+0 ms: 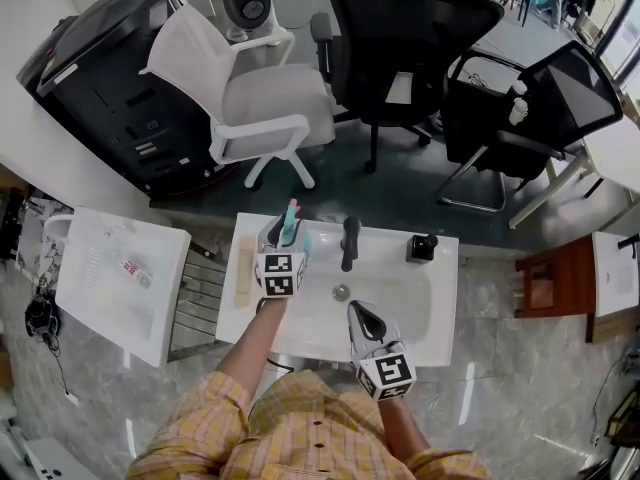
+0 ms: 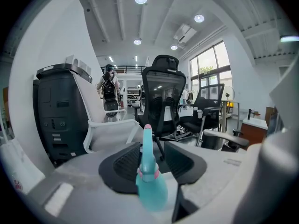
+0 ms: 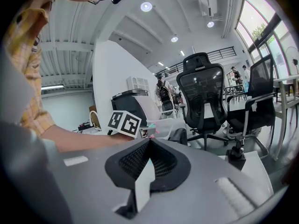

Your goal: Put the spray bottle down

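The teal spray bottle (image 1: 292,220) with a pink nozzle tip stands upright at the back left corner of the white sink top (image 1: 425,313). My left gripper (image 1: 287,234) is around it, open. In the left gripper view the bottle (image 2: 150,183) rises between the two black pads (image 2: 122,164), with a gap on each side of its neck. My right gripper (image 1: 362,316) hovers over the front of the basin, shut and empty. In the right gripper view its black tips (image 3: 148,143) meet.
A black faucet (image 1: 350,243) and a small black dispenser (image 1: 422,247) stand along the sink's back edge. A wooden strip (image 1: 243,268) lies on the left rim. A white table (image 1: 105,288) is to the left. Office chairs (image 1: 255,98) stand behind the sink.
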A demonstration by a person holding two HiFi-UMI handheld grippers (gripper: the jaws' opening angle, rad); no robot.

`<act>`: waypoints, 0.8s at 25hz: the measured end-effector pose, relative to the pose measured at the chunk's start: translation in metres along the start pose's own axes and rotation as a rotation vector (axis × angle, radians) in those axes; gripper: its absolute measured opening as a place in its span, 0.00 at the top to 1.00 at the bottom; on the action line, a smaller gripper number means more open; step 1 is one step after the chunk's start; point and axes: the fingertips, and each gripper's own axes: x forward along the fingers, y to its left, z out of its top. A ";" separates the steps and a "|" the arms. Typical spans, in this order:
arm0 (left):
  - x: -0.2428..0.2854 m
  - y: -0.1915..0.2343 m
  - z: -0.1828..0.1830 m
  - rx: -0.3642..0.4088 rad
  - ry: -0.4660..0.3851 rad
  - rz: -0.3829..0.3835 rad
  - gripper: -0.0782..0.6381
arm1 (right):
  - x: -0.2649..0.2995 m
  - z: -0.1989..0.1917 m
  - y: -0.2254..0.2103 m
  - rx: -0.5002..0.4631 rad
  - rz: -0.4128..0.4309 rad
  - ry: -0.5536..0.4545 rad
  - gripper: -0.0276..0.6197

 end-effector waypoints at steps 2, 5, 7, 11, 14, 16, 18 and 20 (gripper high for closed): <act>-0.005 -0.001 0.004 0.001 -0.007 0.004 0.67 | 0.000 0.001 0.002 -0.005 0.004 -0.003 0.95; -0.016 0.000 0.010 0.003 -0.013 0.011 0.67 | -0.002 0.004 0.010 -0.011 0.011 -0.010 0.95; -0.024 0.001 0.013 -0.003 -0.018 0.013 0.67 | -0.004 0.005 0.015 -0.016 0.011 -0.013 0.95; -0.045 0.000 0.019 -0.009 -0.031 0.004 0.67 | -0.011 0.007 0.022 -0.016 -0.008 -0.018 0.95; -0.067 -0.004 0.021 -0.003 -0.028 -0.005 0.68 | -0.018 0.007 0.035 -0.020 -0.011 -0.022 0.95; -0.084 -0.008 0.021 -0.002 -0.028 -0.016 0.68 | -0.024 0.007 0.045 -0.023 -0.009 -0.028 0.95; -0.102 -0.014 0.020 -0.012 -0.031 -0.037 0.69 | -0.031 0.007 0.053 -0.023 -0.015 -0.034 0.95; -0.122 -0.019 0.020 -0.024 -0.038 -0.058 0.72 | -0.037 0.008 0.060 -0.023 -0.026 -0.038 0.95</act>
